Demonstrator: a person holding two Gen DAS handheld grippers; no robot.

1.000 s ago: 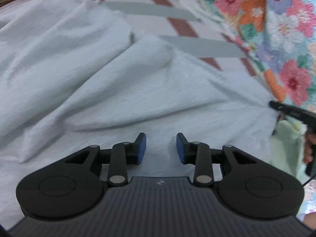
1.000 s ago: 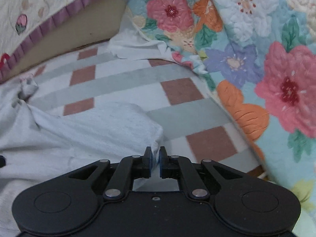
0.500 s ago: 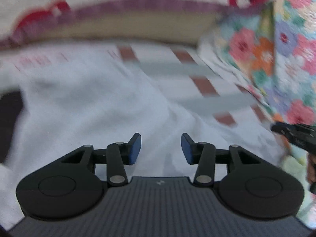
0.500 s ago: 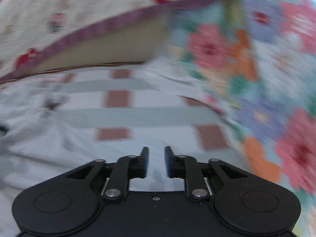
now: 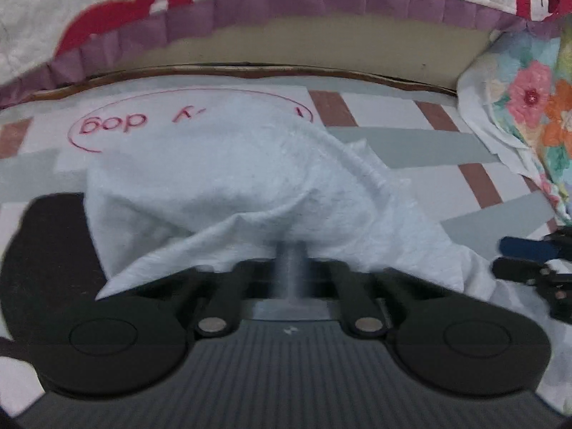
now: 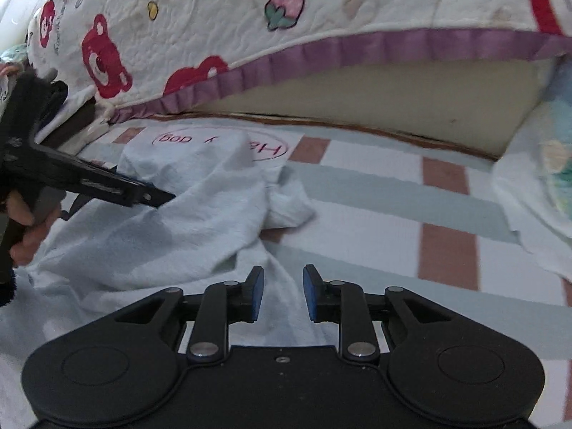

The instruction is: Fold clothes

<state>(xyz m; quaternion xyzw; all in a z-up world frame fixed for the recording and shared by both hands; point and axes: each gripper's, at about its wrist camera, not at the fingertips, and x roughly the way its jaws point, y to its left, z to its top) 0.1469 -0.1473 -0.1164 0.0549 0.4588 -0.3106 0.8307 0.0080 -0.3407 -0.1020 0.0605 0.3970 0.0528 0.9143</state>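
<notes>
A pale white garment (image 5: 250, 178) lies rumpled on the checked bed sheet. My left gripper (image 5: 289, 254) is shut on a fold of it; the cloth drapes over the fingertips and hides them. From the right wrist view the left gripper (image 6: 157, 196) pinches the garment (image 6: 200, 214) at the left and holds that fold raised. My right gripper (image 6: 283, 293) hovers just above the garment's near part. Its jaws are opening, and nothing is between the blue pads (image 6: 257, 295). The right gripper (image 5: 525, 257) also shows at the right edge of the left wrist view.
The checked sheet (image 6: 393, 193) carries a red oval print (image 5: 107, 125). Along the back runs a white quilt (image 6: 250, 18) with red bears and a purple frill. A floral quilt (image 5: 536, 107) lies at the right. A dark cloth (image 5: 46, 250) sits at the left. A person's hand (image 6: 25, 239) holds the left gripper.
My left gripper has gone from open to shut on a fold of the garment and raised it. My right gripper has let go of the garment's edge and opened. Both views swung toward the back quilt.
</notes>
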